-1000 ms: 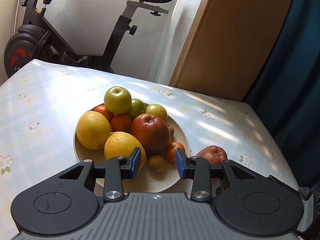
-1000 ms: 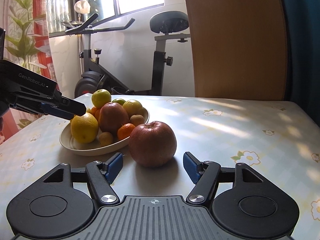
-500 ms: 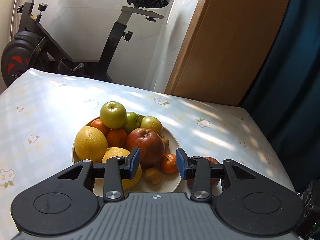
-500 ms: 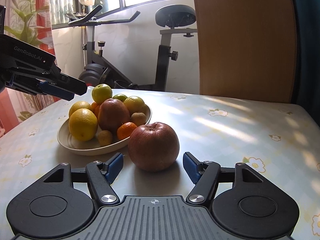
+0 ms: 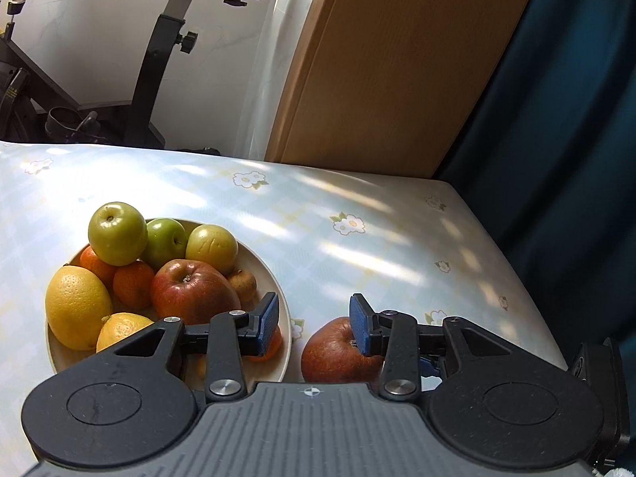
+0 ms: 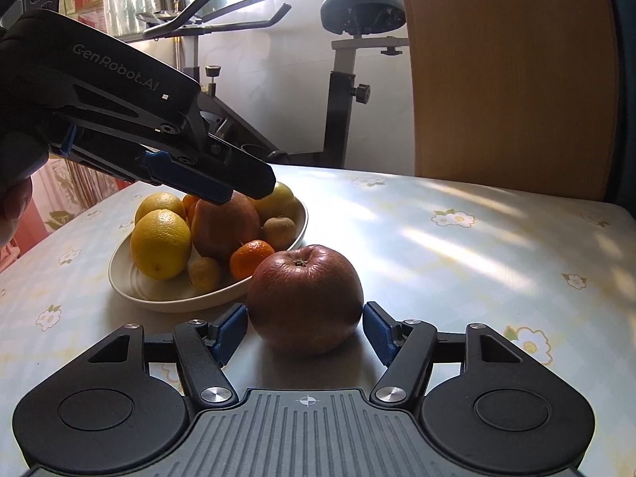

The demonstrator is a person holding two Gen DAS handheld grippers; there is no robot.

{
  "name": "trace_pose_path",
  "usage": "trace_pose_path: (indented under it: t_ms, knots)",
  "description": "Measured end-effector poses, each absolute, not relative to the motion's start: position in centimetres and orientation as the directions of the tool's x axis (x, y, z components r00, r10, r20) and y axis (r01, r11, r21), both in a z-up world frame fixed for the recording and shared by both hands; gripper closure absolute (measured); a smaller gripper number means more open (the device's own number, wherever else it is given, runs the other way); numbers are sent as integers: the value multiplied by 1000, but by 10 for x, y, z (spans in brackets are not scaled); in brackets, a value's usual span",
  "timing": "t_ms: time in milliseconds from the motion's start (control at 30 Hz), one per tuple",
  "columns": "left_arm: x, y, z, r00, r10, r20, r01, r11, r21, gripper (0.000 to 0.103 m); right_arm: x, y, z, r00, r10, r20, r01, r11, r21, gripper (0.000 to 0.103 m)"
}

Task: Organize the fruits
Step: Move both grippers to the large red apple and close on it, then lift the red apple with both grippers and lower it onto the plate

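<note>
A cream bowl [image 5: 260, 256] [image 6: 159, 298] holds green apples [image 5: 117, 232], a red apple [image 5: 190, 290], yellow citrus [image 5: 77, 310] [image 6: 161, 244] and a tangerine [image 6: 252, 264]. Right of the bowl, a loose red apple [image 6: 306, 298] [image 5: 338, 351] sits on the flowered tablecloth. My right gripper [image 6: 305, 330] is low at the table and open. The loose apple stands between its blue pads, which sit close to its sides. My left gripper [image 5: 314, 324] [image 6: 238, 189] hovers open and empty above the gap between bowl and loose apple.
An exercise bike [image 6: 346, 79] stands behind the table by the window. A wooden panel [image 5: 397, 79] and a dark blue curtain [image 5: 556, 159] rise at the back right. The table's right edge [image 5: 516, 278] runs near the loose apple.
My left gripper has swung right, from over the bowl's fruit to the gap beside the loose apple. My right gripper has crept forward, so the apple now sits deeper between its pads.
</note>
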State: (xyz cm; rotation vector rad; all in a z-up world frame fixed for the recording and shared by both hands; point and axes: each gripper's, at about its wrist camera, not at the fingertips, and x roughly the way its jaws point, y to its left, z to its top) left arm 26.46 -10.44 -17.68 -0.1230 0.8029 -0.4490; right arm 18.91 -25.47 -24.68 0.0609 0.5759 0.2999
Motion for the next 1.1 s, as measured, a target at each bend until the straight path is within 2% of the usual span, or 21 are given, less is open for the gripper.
trace_pose_path:
  t_ms: [533,700,1100]
  knots:
    - [292,-117,-209,462,-522,-717,374,848,-376,75,191,-261,-249,790,311,-528,-243,950,196,43]
    - [292,-117,-209,458,-525,-717,382,845,-374,75,194,-258,-251,778,306,-549,-241,952,189,43]
    - [290,-119,-208,464,-527,-712,397,842,-365,75,190,-258,-251,786,310,-535,-245,951,190,44]
